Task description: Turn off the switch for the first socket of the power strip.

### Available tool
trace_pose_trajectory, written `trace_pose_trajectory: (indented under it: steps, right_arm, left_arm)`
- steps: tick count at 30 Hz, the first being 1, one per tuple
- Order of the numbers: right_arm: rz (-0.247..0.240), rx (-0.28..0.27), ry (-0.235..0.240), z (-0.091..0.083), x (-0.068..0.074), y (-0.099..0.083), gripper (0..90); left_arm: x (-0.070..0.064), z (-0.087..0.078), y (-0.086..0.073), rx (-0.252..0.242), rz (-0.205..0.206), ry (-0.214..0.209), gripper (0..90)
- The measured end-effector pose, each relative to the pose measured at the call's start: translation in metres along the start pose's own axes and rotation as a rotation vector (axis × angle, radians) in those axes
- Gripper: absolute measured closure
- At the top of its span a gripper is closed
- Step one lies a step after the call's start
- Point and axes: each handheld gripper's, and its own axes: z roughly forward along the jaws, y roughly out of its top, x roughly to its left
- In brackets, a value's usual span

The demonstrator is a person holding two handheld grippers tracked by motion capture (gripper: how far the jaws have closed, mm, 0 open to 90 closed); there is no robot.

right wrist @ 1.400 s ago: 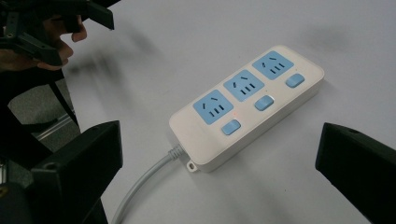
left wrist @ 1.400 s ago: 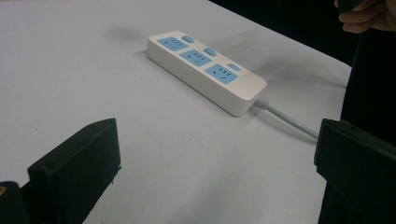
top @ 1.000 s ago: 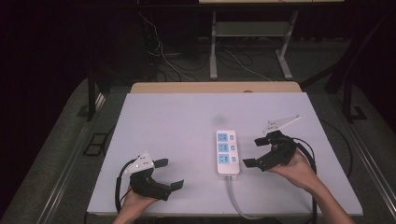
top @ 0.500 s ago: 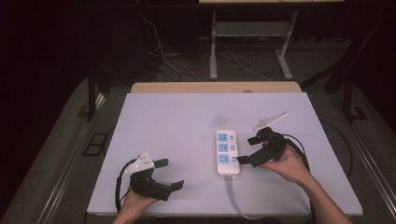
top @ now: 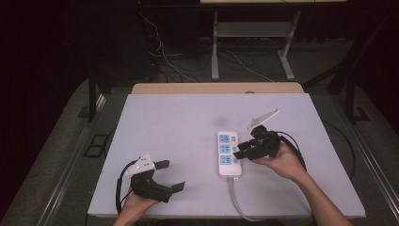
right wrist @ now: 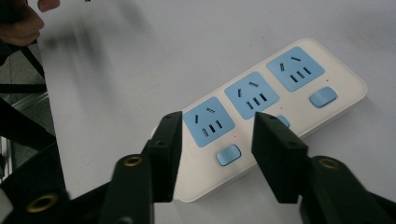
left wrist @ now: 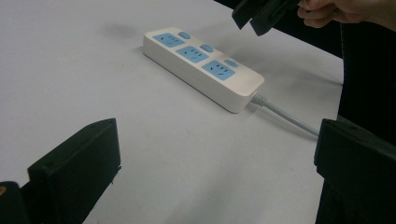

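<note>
Fingers of the right gripper [top: 242,151] were parted, hovering over the near end of the power strip [top: 229,154], straddling the near socket's blue switch [right wrist: 228,154] without touching. Left gripper [top: 168,174] sat wide open and empty near the table's [top: 179,117] front-left edge, well apart from the strip, which lay flat right of centre with its cord [top: 241,205] running toward the person

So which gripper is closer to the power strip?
Right. The right gripper hovers at the power strip, jaws open over its near end; the left gripper sits apart, toward the table's near-left.
</note>
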Motion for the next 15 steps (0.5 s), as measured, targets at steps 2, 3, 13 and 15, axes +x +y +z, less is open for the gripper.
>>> trace_pose_trajectory:
  steps: [2, 3, 13, 15]
  right_arm:
    - [0.0, 0.001, 0.005, 0.001, -0.001, 0.0, 65.3]
    - [-0.002, 0.004, 0.018, 0.002, -0.002, 0.0, 69.8]
    - [-0.012, 0.026, 0.075, 0.013, -0.01, 0.001, 89.6]
    - [-0.009, 0.035, 0.074, 0.015, -0.011, 0.001, 89.5]
  left_arm:
    - [0.0, 0.0, 0.0, 0.0, 0.001, 0.0, 0.0]
    - [0.0, 0.0, 0.0, 0.001, 0.001, -0.001, 0.0]
    - [0.001, -0.001, 0.0, -0.006, -0.002, 0.001, 0.0]
    - [0.001, -0.001, 0.0, -0.006, -0.002, 0.001, 0.0]
